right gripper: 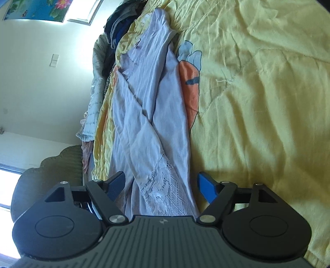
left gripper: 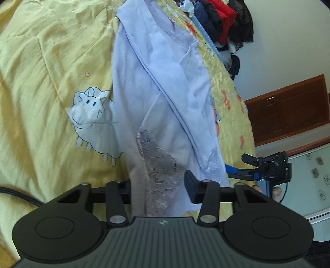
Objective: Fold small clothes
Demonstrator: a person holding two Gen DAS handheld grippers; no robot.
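The left gripper [left gripper: 158,185] has its jaws drawn in around the lace hem [left gripper: 158,165] of a pale lilac top [left gripper: 165,86]. The fabric bunches between them and hides one finger, and the other finger [left gripper: 190,186] stands at the edge of the cloth, so it looks like a pinch on the hem, though it is not certain that the pads press fully. The right gripper [right gripper: 160,185] is spread wide, with one blue finger [right gripper: 206,187] on each side of the other lace corner [right gripper: 163,185] of the same hem; the fingers do not touch the cloth. In the left wrist view this right gripper [left gripper: 233,170] is seen just beside the hem, on its right side, held by a hand [left gripper: 275,191]. The top lies on a yellow quilt [left gripper: 41,61] with a sheep drawing [left gripper: 88,109], and it stretches straight away from both grippers, its long axis from the hem near them to the neckline [left gripper: 165,26] far from them. So both grippers are at the same short end, side by side, and the length of the garment runs forward along the direction in which the fingers point. The next step is probably to close the right gripper on its corner, then carry the hem forward along this axis toward the neckline. At the far end of the quilt a pile of dark and red clothes [left gripper: 222,18] waits, well apart from the top.
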